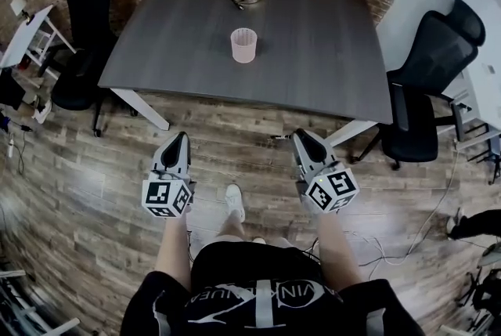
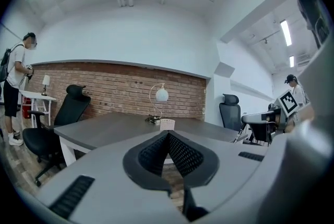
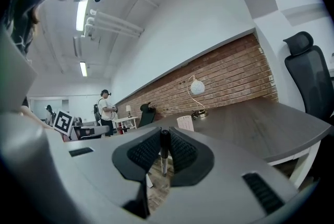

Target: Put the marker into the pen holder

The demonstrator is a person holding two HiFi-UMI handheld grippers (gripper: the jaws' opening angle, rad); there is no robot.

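Carry step. Right gripper (image 3: 165, 138): fingers clamped on the slim dark marker (image 3: 164, 154), upright between them. Left gripper (image 2: 168, 138): fingers closed, empty. Pale pink mesh pen holder (image 1: 243, 45) on dark grey table (image 1: 321, 52), well ahead of both. Next: approach, position marker above holder mouth, then release.

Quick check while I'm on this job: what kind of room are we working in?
Most likely an office or meeting room: a large dark table, black swivel office chairs beside it, and a desk lamp in front of a brick wall.
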